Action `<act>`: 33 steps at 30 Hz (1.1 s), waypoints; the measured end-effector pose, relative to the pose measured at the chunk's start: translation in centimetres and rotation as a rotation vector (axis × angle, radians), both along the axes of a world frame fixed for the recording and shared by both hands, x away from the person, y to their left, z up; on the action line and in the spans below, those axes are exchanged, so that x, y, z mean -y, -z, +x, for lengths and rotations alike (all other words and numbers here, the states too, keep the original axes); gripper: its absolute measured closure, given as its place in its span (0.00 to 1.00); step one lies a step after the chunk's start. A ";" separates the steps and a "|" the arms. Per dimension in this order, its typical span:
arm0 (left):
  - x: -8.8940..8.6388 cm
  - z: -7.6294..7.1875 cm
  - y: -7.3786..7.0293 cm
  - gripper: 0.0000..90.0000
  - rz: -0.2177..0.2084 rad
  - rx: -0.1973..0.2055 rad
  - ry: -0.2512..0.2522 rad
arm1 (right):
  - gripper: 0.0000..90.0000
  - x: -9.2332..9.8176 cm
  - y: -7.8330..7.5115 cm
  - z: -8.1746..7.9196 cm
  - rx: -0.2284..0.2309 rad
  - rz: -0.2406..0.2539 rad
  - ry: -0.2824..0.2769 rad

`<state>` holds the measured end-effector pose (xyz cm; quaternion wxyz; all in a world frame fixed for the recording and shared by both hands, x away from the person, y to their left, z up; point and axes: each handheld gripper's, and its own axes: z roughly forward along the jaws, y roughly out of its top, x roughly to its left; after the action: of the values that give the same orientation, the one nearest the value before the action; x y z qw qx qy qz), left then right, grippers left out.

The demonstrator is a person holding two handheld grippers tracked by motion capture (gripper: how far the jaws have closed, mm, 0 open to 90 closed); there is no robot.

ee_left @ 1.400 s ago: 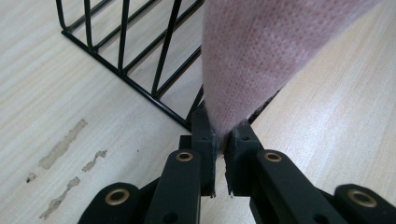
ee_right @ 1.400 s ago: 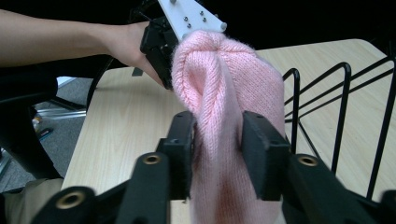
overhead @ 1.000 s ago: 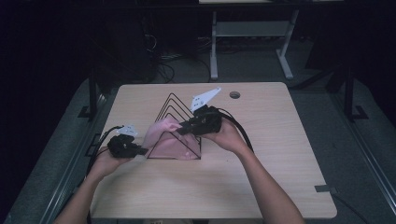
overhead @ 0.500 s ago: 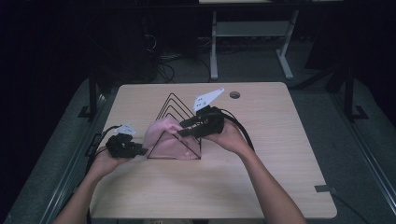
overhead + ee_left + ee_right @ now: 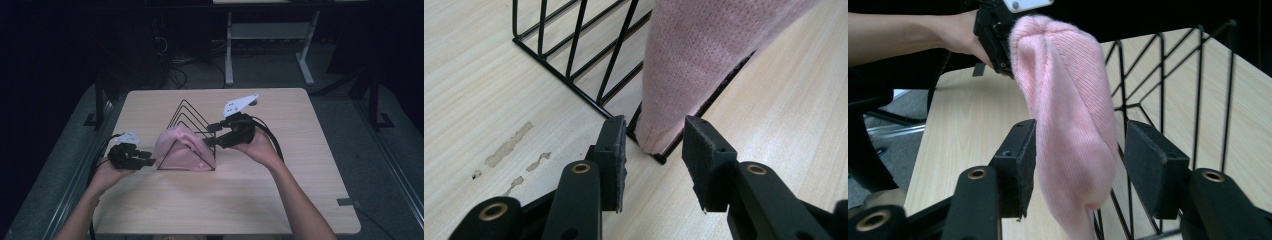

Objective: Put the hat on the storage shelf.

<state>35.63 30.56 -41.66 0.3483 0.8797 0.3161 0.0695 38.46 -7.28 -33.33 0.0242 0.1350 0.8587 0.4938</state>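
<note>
We judge we are draping the pink knit cloth [image 5: 179,146] over the black wire rack [image 5: 186,119]: its lower corner hangs between our left gripper [image 5: 653,150]'s parted jaws, its fold between our right gripper [image 5: 1079,165]'s, both ungripped. Next, probably close on it and tug it straight. We read no writing anywhere.

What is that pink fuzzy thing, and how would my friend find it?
Look at the middle of the wooden table, where a black wire rack of triangle loops stands. Draped over its front loop hangs a soft pink knitted cloth, the only coloured, floppy thing there.
</note>
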 end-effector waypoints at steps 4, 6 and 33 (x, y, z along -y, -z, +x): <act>0.0 -0.3 -0.1 0.66 -0.013 0.005 -0.007 | 0.47 1.2 0.1 -0.3 0.003 -0.008 0.027; -0.1 -0.3 -0.1 0.64 -0.005 0.004 -0.004 | 0.46 1.5 0.2 -0.4 -0.006 -0.008 0.041; -1.0 -1.3 -0.1 0.50 -0.040 -0.012 -0.058 | 0.38 11.3 3.6 -2.7 -0.069 -0.023 0.253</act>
<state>34.36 31.55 -41.59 0.3618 0.8633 0.3451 0.0680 35.72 -18.60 -36.91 0.0585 0.2589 0.8407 0.4719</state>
